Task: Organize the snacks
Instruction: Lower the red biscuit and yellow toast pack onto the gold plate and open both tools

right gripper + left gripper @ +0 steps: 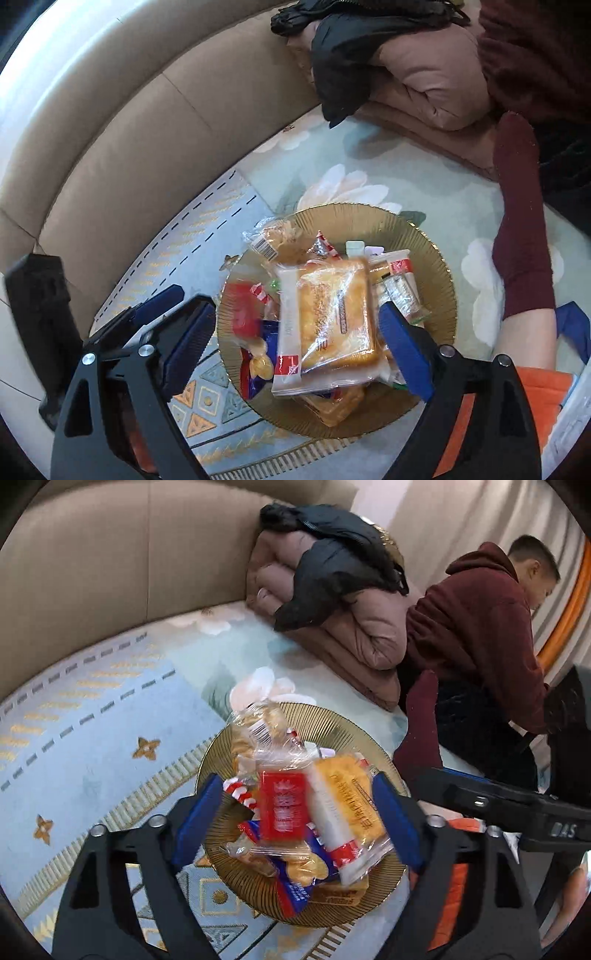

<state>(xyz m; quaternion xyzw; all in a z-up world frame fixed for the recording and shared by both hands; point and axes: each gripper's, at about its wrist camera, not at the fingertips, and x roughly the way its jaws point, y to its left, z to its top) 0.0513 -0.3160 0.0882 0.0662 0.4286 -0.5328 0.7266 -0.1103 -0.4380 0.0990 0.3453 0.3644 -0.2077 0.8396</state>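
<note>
The plate (221, 760) rests on the rug (110, 716). Snack packs (306, 812) lie heaped on the plate. Behind the rug stands the sofa (92, 572). A coat pile (332, 602) lies behind the plate to the right, against the sofa. A person (480, 627) sits right of the pile.
</note>
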